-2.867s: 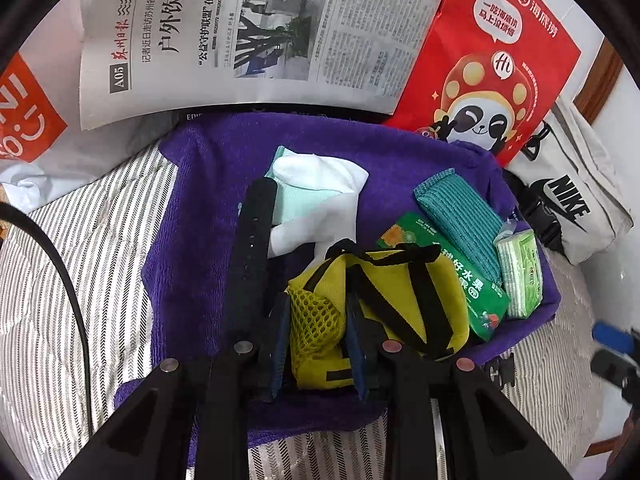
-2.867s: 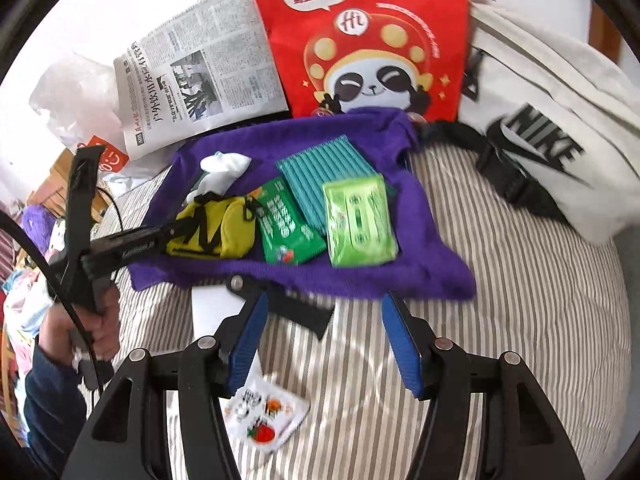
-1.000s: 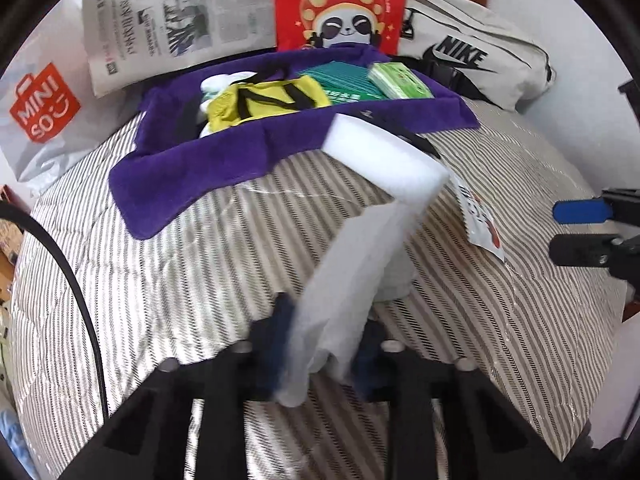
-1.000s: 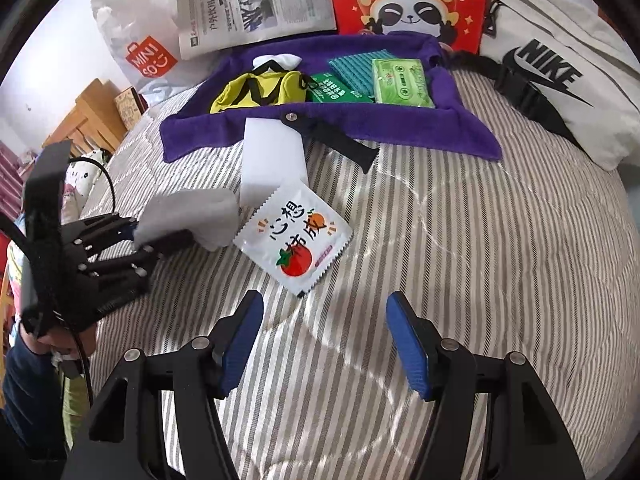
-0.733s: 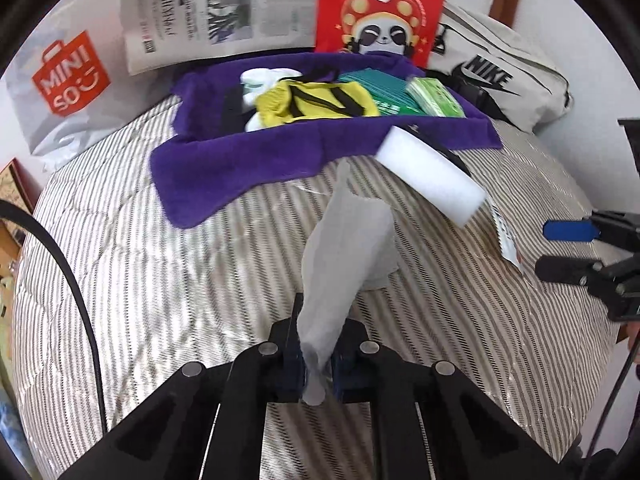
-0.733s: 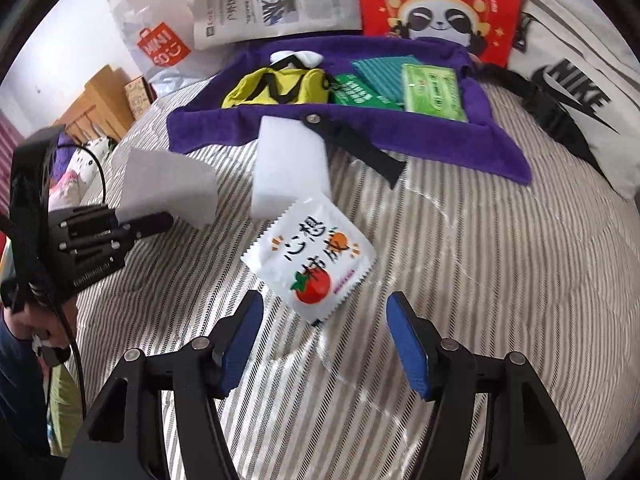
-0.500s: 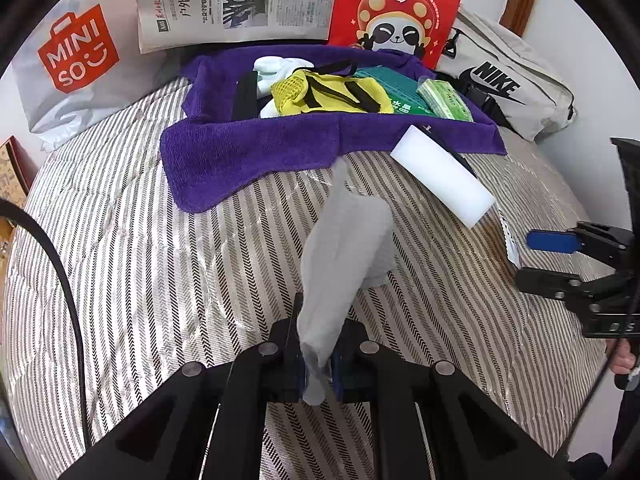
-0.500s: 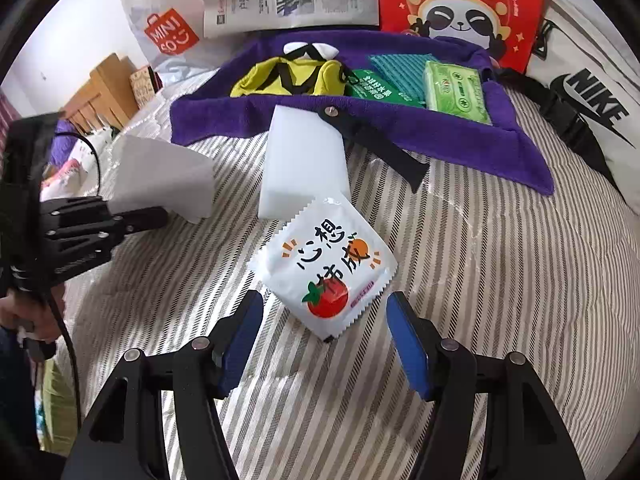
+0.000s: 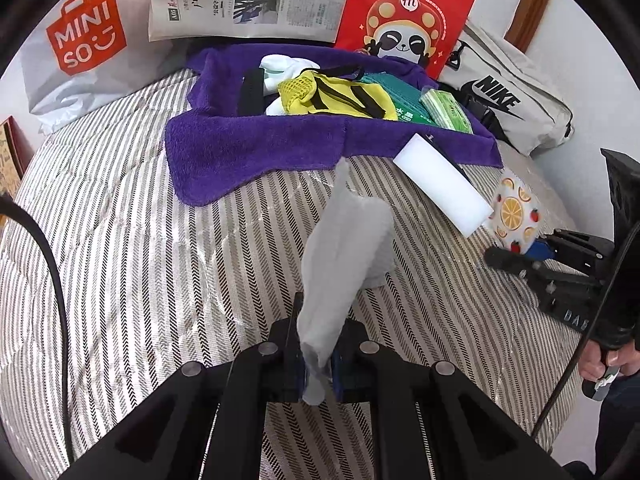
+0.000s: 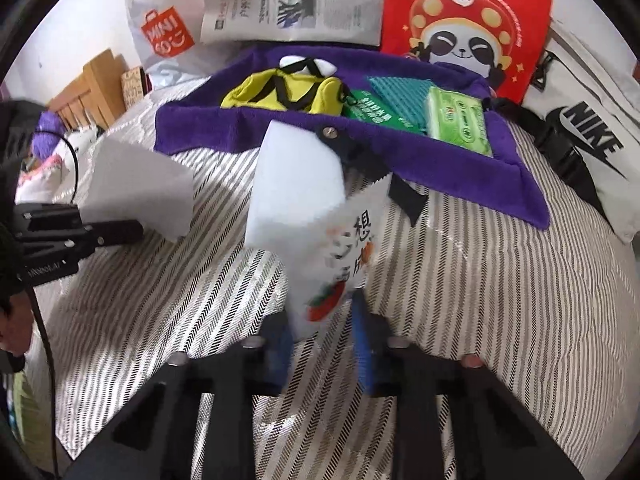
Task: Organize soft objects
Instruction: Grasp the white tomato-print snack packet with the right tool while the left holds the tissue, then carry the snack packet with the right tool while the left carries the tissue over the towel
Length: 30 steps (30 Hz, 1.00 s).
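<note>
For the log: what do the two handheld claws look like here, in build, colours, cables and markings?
Both are matte black, angular frames with silver bolt heads and blue pads on the fingers. The left claw trails a black cable. Seen from that view, the right claw carries faint pale lettering on its body and a bare hand grips its handle.

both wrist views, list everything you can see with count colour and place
grey cloth: 1, held in left gripper
snack packet: 1, white, in right gripper
sponge: 1, white, on bed by towel
towel: 1, purple, on bed
yellow bag: 1, on towel
green packs: 2, on towel
teal cloth: 1, on towel
red bag: 1, behind towel
newspaper: 1, behind towel
Nike bag: 1, white, right
Miniso bag: 1, left
left gripper: shut
right gripper: closing, blurred
</note>
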### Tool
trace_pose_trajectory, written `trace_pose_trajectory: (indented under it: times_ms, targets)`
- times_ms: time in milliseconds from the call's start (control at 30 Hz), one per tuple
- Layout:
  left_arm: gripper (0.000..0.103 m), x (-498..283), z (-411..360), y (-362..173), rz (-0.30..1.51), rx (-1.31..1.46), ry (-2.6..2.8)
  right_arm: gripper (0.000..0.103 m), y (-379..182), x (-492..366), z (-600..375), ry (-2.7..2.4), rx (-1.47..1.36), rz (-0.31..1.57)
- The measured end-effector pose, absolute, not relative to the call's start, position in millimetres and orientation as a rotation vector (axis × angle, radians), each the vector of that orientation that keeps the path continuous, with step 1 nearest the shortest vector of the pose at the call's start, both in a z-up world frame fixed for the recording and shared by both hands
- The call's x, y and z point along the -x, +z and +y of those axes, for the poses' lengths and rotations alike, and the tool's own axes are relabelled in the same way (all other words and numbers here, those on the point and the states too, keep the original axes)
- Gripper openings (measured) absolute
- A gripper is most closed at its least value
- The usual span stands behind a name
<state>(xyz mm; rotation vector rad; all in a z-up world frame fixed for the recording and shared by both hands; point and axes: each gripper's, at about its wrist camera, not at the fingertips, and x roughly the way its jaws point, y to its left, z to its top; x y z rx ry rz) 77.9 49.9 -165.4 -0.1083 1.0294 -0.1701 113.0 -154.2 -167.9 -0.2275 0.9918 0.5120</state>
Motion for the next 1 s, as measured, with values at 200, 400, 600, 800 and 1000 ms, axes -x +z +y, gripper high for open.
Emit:
trace_pose_trajectory:
  times_ms: [200, 400, 600, 800, 1000]
  targets:
    - [0.01, -75.7, 52.8, -165.4, 1.024, 0.132, -0.173, 0.011, -159.0, -119.6, -171.3, 0.517, 0.142, 1.001]
    - [0.01, -74.9, 57.1, -165.0, 1.02, 0.164, -0.173, 0.006, -161.0, -127.3, -179.4, 0.507, 0.09, 1.023]
    - [0.009, -73.0, 59.1, -164.3, 1.019, 0.189, -0.186, 0.004, -160.3, -134.7, -183.5, 0.532, -0.022, 1.048]
    - [0.009, -73.4, 59.7, -156.0, 1.008, 0.201, -0.188, 0.004, -152.4, -130.4, -186.8, 0.523, -0.004, 1.042]
    - [0.009, -75.6, 59.3, -149.1, 0.993, 0.217, -0.203, 0.004, -147.7, -131.3, -205.2, 0.484, -0.013, 1.05]
